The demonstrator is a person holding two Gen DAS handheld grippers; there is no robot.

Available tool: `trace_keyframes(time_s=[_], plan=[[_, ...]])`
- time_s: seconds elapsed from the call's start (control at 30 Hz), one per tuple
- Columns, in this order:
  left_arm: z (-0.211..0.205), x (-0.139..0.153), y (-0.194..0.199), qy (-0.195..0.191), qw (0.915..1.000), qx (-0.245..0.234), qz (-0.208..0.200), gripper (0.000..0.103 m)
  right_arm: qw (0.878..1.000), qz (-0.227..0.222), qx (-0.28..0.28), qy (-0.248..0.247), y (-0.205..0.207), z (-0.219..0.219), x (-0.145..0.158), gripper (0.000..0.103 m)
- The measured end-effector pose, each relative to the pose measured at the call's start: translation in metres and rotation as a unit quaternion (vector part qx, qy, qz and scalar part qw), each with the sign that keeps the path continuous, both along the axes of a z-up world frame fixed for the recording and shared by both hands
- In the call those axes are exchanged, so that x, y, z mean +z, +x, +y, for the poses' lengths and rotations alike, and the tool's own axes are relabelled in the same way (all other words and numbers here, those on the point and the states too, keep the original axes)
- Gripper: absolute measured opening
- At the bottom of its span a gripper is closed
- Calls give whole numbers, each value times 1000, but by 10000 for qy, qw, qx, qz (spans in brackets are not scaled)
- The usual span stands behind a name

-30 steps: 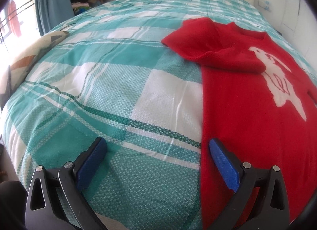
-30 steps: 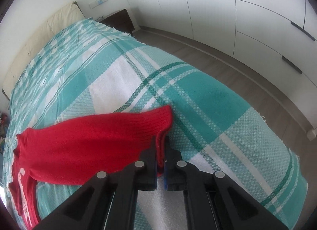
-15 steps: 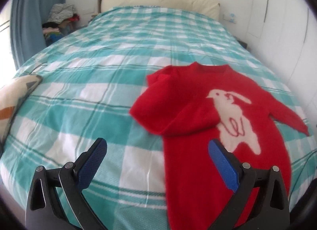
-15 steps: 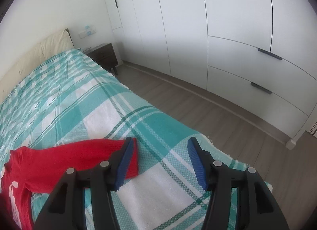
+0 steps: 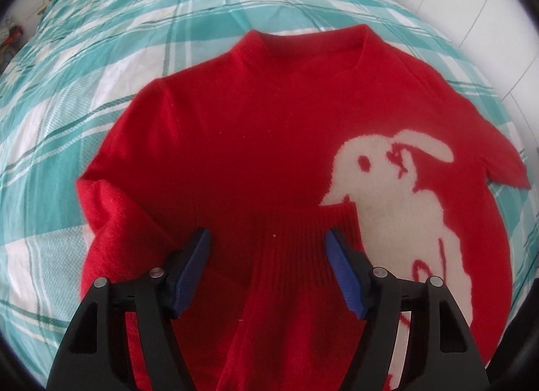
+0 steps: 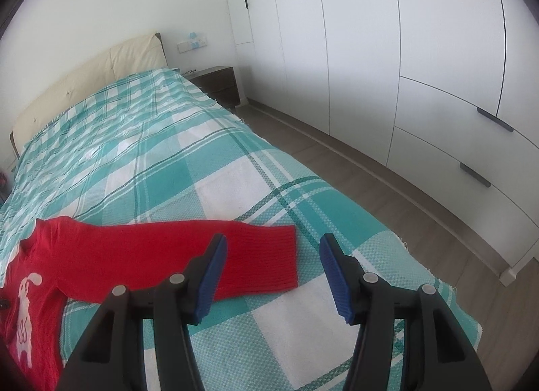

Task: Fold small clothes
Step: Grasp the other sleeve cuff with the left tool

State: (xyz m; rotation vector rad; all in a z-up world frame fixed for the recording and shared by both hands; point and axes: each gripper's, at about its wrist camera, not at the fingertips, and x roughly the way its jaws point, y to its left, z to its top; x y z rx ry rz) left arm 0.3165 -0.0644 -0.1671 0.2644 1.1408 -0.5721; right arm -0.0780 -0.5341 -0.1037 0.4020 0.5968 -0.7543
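Nearby, wardrobe (image 6: pixel 387 54) flanks bed (image 6: pixel 168 155); both tongs (image 5: pixel 269 246) (image 6: pixel 273 249) gape wide over red sweater (image 5: pixel 252 141).

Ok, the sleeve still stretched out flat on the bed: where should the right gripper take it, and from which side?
Probably at the ribbed cuff, the free end of the outstretched sleeve. It lies flat on the bedspread just ahead of the open right gripper. Come in from the cuff end, along the sleeve, pinching its edge.
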Motion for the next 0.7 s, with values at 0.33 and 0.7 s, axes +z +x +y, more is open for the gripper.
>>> trace_keyframes(time_s=[0.33, 0.7], plan=[[84, 87, -15, -1707, 9792, 722, -831, 6, 9999, 38, 45, -81, 5, 4, 0, 57], [360, 60, -47, -1472, 8417, 4996, -1423, 6, 9998, 120, 135, -113, 9, 8, 0, 57]])
